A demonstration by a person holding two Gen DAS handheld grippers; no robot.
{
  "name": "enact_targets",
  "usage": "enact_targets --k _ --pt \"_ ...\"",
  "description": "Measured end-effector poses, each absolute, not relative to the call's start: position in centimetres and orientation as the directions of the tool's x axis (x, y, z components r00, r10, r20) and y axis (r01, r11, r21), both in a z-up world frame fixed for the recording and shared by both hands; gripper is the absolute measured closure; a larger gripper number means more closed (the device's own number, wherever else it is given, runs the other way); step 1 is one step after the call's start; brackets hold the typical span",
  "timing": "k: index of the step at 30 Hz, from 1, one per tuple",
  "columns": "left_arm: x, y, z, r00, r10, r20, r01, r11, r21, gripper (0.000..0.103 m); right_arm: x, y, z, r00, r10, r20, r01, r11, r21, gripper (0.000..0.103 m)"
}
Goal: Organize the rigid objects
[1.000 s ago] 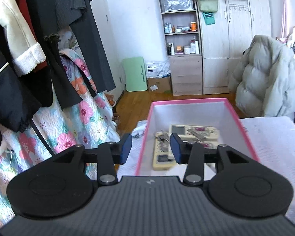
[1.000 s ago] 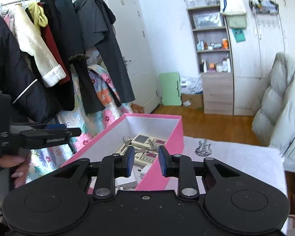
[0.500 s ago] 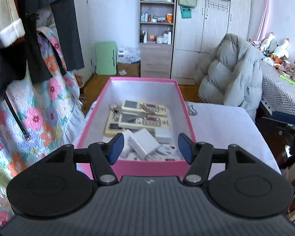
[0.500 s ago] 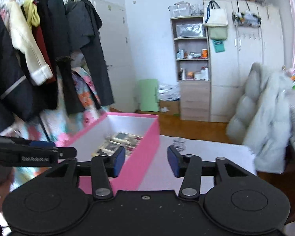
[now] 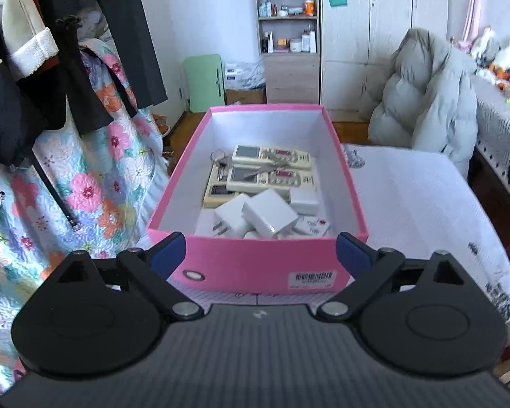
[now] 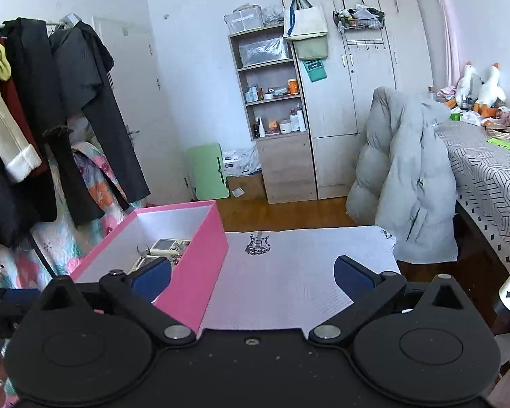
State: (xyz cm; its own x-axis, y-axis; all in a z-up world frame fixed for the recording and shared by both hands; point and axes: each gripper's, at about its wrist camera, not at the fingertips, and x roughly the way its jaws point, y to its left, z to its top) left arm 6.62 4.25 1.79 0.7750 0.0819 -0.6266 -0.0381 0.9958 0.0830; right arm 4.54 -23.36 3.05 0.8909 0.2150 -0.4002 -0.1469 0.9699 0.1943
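Observation:
A pink box [image 5: 255, 265] stands on a white cloth-covered table [image 5: 418, 197]. Inside lie beige remote controls [image 5: 272, 156], a bunch of keys [image 5: 219, 159] and white chargers [image 5: 268, 214]. My left gripper [image 5: 260, 256] is wide open and empty, just in front of the box's near wall. My right gripper [image 6: 251, 273] is wide open and empty, to the right of the box [image 6: 200, 265] over the white cloth [image 6: 299, 272]. The remote controls [image 6: 166, 246] show partly in the right wrist view.
Hanging clothes and a floral quilt [image 5: 51, 170] crowd the left side. A grey puffer jacket [image 6: 408, 183] hangs over a chair beyond the table. A patterned table [image 6: 486, 170] stands at right. A shelf unit and wardrobe [image 6: 323, 102] line the far wall.
Both grippers have opened wide. The left one has drawn back from over the box to its near wall. The right one has swung right, away from the box, over the cloth.

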Motion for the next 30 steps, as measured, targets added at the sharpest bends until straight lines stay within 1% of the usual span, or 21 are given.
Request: enact_targets --k 6,10,19,24,27,30 --pt "6.8 3.9 1.1 0.721 0.104 -0.685 -0.055 0.994 0.092 0.007 3.4 -23.0 2.6 0.892 0.162 -0.423 -0.122 0.985 0.12 0.0" --pt "6.7 3.7 1.0 0.703 0.105 -0.704 -0.062 0.994 0.086 0.007 3.0 -23.0 2.6 0.889 0.134 -0.438 -0.107 0.991 0.085 0.0" --pt "5.9 3.2 1.6 0.708 0.107 -0.698 -0.051 0.994 0.101 0.007 1.9 -22.7 3.1 0.883 0.135 -0.45 -0.115 0.991 0.07 0.0" --pt "5.3 2.6 1.5 0.734 0.118 -0.668 -0.071 0.993 0.097 0.007 1.4 -22.7 2.6 0.89 0.139 -0.434 -0.124 0.99 0.062 0.0" --pt "5.0 1.6 1.0 0.726 0.081 -0.683 -0.042 0.996 0.074 0.007 1.3 -23.1 1.9 0.892 0.121 -0.436 -0.101 0.993 0.068 0.0" --pt "4.7 0.7 0.6 0.723 0.071 -0.687 -0.023 0.997 0.079 0.007 1.2 -23.6 1.4 0.896 0.101 -0.432 -0.078 0.994 0.071 0.0"
